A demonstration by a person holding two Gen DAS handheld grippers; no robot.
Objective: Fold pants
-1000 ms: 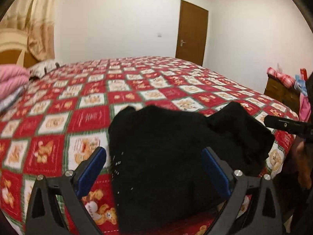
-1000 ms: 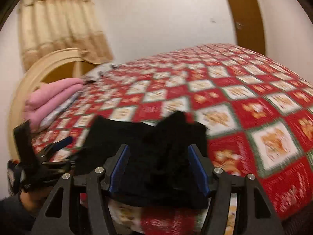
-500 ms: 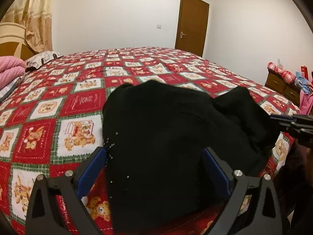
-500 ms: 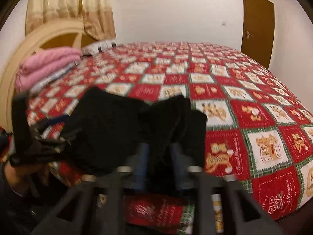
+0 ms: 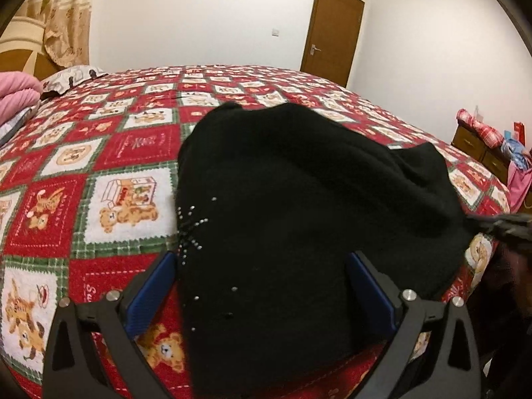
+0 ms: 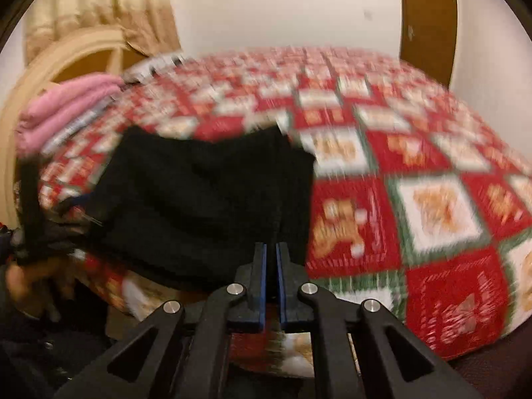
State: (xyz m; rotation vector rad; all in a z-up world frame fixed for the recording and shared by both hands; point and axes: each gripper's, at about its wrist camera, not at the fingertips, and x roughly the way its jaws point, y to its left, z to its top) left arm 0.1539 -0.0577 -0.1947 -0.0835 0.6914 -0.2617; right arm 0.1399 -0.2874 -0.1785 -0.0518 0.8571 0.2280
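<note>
Black pants point(image 5: 299, 219), bunched in a heap at the near edge of a bed with a red, white and green bear-print bedspread point(image 5: 126, 153). Left gripper point(image 5: 262, 286): jaws wide, straddling the heap's near end without pressing it. Right gripper point(image 6: 271, 249): jaws nearly together, pinching the pants' near edge; pink blankets point(image 6: 63, 106) at the headboard end.

bed point(image 5: 139, 139): patchwork quilt | black pants point(image 5: 299, 216) near edge | pink bedding, probably point(image 5: 15, 96)
</note>
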